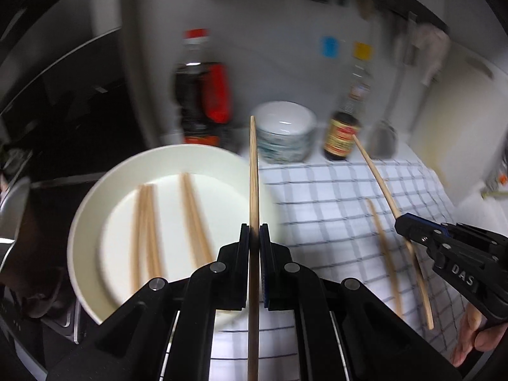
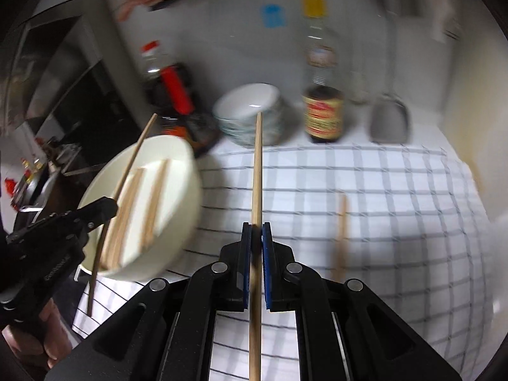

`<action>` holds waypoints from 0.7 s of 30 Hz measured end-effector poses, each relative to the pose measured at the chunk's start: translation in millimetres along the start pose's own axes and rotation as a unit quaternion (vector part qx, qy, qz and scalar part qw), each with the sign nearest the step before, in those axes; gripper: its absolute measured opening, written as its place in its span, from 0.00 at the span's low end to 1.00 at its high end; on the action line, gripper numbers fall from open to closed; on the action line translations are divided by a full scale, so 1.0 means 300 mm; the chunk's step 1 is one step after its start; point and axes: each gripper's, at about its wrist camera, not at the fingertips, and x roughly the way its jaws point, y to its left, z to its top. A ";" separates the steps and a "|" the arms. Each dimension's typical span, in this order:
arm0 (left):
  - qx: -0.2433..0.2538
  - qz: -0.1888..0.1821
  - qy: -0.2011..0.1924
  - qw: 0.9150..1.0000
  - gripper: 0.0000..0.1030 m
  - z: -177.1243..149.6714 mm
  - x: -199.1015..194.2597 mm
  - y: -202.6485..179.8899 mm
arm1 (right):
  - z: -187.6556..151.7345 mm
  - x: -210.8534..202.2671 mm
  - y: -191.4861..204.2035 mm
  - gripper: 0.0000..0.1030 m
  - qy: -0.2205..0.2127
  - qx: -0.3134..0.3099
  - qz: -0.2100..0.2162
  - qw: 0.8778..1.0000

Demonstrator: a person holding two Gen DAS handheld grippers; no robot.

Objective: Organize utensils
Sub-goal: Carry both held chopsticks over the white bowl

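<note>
Left claw [image 1: 254, 231]: clamped tight on one wooden chopstick [image 1: 253, 171]. The stick runs straight out between the pads, its tip in line with the stacked bowls [image 1: 285, 133] at the back. In the right wrist view the same claw [image 2: 108, 206] shows at the left edge, in front of the white plate [image 2: 177, 158], with its stick [image 2: 127, 174] slanting across the plate rim.

Right claw [image 2: 256, 231]: also clamped on a single chopstick [image 2: 257, 171], pointing toward the bowls. From the left wrist view that claw [image 1: 400, 222] sits at the right over the checked cloth [image 1: 317, 197], with its stick [image 1: 377, 174] angled up toward the sauce bottle [image 1: 341, 136].

Both held sticks are in the air, clear of the cloth.

Other chopsticks:
- Several lie on the white plate [image 1: 95, 190], in two blurred groups [image 1: 146, 228] [image 1: 195, 216]; exact count unclear.
- One loose chopstick [image 1: 384, 250] lies on the cloth, just beside the right claw's stick in the left wrist view. The right wrist camera shows it [image 2: 341, 231] to the right of the claw.

Plate sits at the left end of the cloth, partly overhanging it. Behind it stands a dark bottle with a red label [image 1: 203, 95]. A grey scoop-like thing [image 2: 389, 120] stands right of the sauce bottle; too blurred to identify.

A hand [image 1: 476, 336] shows under the right claw's handle.
</note>
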 end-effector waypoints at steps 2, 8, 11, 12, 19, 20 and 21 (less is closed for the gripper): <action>-0.015 0.016 0.000 1.000 0.07 0.004 0.006 0.070 | 0.026 0.036 0.077 0.06 0.003 -0.014 0.016 1.000; -0.058 0.064 0.006 0.996 0.07 -0.007 0.041 0.302 | 0.088 0.155 0.292 0.06 0.010 -0.056 0.054 0.997; -0.074 0.077 0.011 0.994 0.07 -0.010 0.064 0.380 | 0.116 0.238 0.373 0.06 0.025 -0.067 0.068 0.995; -0.080 0.081 0.014 0.993 0.07 -0.011 0.076 0.409 | 0.123 0.268 0.397 0.06 0.031 -0.068 0.072 0.995; -0.099 0.081 0.031 0.991 0.07 -0.009 0.164 0.491 | 0.143 0.409 0.469 0.06 0.062 -0.056 0.080 0.993; -0.098 0.082 0.036 0.991 0.07 -0.011 0.187 0.494 | 0.145 0.430 0.470 0.06 0.068 -0.054 0.077 0.993; -0.097 0.082 0.039 0.991 0.07 -0.011 0.205 0.493 | 0.145 0.445 0.472 0.06 0.073 -0.053 0.075 0.993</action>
